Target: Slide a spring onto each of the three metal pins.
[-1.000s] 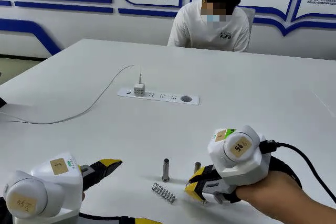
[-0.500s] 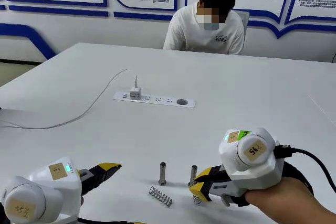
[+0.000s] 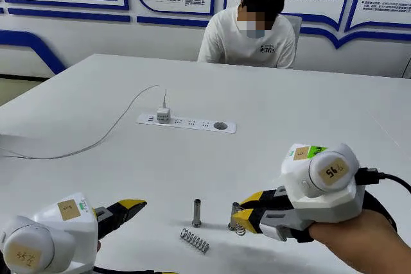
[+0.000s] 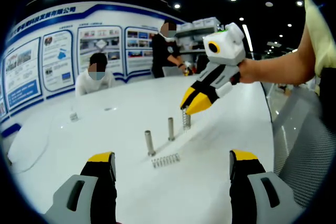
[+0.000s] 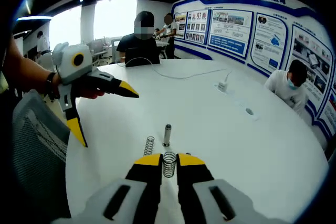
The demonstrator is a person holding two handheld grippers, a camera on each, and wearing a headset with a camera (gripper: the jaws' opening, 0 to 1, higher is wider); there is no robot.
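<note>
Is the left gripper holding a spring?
No, the left gripper has its jaws wide open with nothing between them, and a loose spring lies on the table ahead.

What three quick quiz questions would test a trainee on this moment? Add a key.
1. True or false: the left gripper is open, with nothing between its jaws.
2. What is the right gripper shut on? A) a spring B) a screw C) a washer
3. Fill in: in the left gripper view, ___ bare pins stand upright, and a loose spring lies on the table beside them.
Key: 1 true; 2 A; 3 two.
</note>
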